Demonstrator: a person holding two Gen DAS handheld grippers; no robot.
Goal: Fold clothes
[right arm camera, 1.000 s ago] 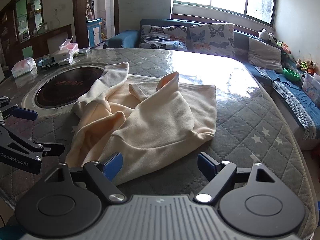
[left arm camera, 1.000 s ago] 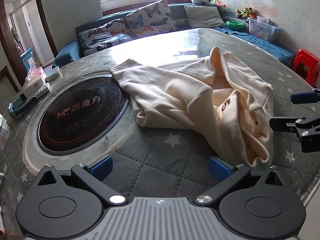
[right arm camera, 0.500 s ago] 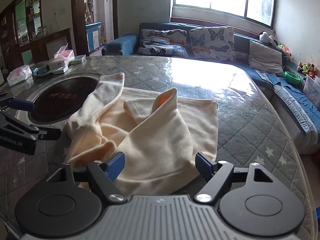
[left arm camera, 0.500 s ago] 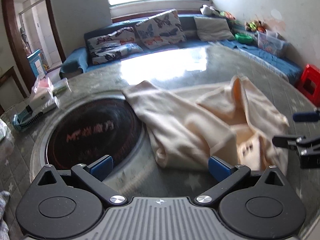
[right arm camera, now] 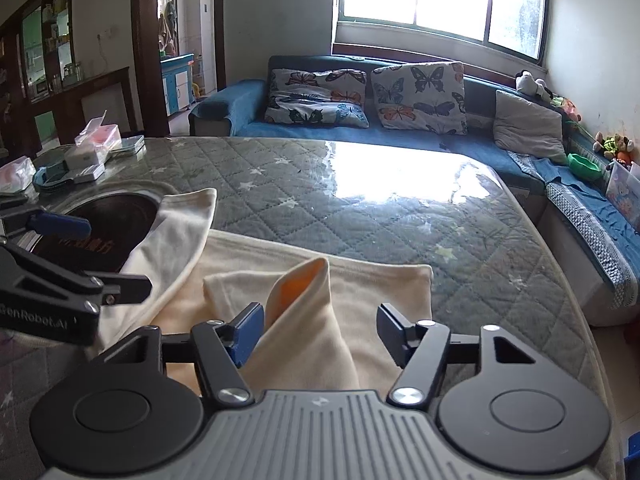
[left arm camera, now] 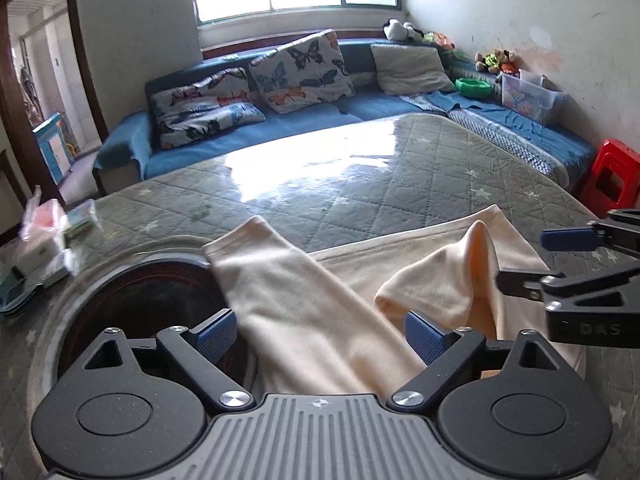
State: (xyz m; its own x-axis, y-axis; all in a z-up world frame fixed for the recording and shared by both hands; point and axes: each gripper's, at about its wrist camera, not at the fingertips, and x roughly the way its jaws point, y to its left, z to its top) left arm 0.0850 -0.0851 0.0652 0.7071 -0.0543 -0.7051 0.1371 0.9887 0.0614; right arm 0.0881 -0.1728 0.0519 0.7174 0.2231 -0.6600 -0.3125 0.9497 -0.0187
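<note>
A cream sweatshirt lies crumpled on the grey quilted table. One sleeve runs up and left over the black round hotplate. My left gripper is open, low over that sleeve, its jaws to either side of it. My right gripper is open over a raised fold of the sweatshirt with orange lining. Each gripper shows in the other's view, the right one and the left one, both open and empty.
Tissue packs and boxes sit at the table's far left edge. A blue sofa with butterfly cushions runs behind the table. A red stool stands at the right. A cabinet and doorway are at the left.
Both grippers have moved forward and down onto the sweatshirt. The garment now fills the space between the jaws; both stay open.
</note>
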